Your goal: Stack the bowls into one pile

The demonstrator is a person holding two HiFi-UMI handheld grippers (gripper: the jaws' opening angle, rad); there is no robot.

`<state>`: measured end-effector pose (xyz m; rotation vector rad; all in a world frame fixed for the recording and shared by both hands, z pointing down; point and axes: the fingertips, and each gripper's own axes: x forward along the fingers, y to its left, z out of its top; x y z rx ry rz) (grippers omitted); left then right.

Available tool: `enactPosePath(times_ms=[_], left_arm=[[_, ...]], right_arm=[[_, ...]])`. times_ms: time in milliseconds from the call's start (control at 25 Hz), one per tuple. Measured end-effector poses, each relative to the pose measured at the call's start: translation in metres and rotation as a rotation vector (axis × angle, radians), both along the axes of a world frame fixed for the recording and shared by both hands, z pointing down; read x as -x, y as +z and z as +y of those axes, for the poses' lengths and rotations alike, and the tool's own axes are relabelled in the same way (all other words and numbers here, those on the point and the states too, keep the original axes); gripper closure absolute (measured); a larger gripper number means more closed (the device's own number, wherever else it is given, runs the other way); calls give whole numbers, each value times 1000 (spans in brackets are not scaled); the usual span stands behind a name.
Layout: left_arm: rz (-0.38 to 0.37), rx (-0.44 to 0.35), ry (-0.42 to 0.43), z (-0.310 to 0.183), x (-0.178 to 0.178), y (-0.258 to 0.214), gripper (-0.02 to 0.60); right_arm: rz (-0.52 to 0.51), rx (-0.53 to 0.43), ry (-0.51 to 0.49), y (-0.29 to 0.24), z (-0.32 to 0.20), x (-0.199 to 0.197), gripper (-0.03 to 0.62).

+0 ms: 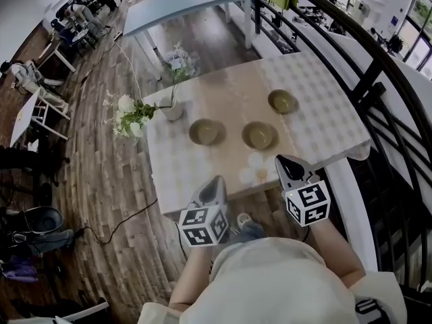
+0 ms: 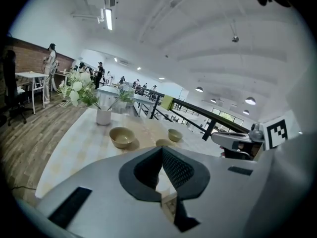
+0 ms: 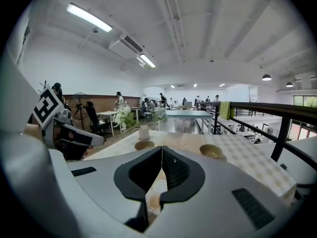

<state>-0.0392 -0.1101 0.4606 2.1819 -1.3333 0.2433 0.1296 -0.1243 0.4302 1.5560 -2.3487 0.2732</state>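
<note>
Three olive-tan bowls stand apart on the checked table [image 1: 324, 123]: a left bowl [image 1: 204, 131], a middle bowl [image 1: 260, 135] and a far right bowl [image 1: 283, 101]. My left gripper [image 1: 216, 182] hovers at the near table edge, short of the left bowl, shut and holding nothing. My right gripper [image 1: 287, 160] hangs just near of the middle bowl, also shut and holding nothing. In the left gripper view I see the left bowl [image 2: 122, 136] and the far bowl [image 2: 175, 134]. The right gripper view shows the left bowl [image 3: 144, 145] and the far bowl [image 3: 211, 150]; its jaws hide the middle bowl.
A white vase of flowers [image 1: 172, 110] stands at the table's back left corner. A black railing [image 1: 364, 79] runs close along the right side. A long grey-blue table [image 1: 182, 5] stands farther back. A cable [image 1: 115, 225] lies on the wooden floor at left.
</note>
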Motion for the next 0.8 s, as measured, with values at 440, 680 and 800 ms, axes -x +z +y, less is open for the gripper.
enactPosePath(times_ms=[440,680,800], left_arm=[[1,-5,-13,-50,21,27,577],[9,10,-27,-54,26,35,577],[7,24,-34,-56,28,40,577]], right_arm=[[67,53,6,51,-59,6,592],[103,120,18,77,-78,-2,592],[126,144,13,92,-90,-4,591]])
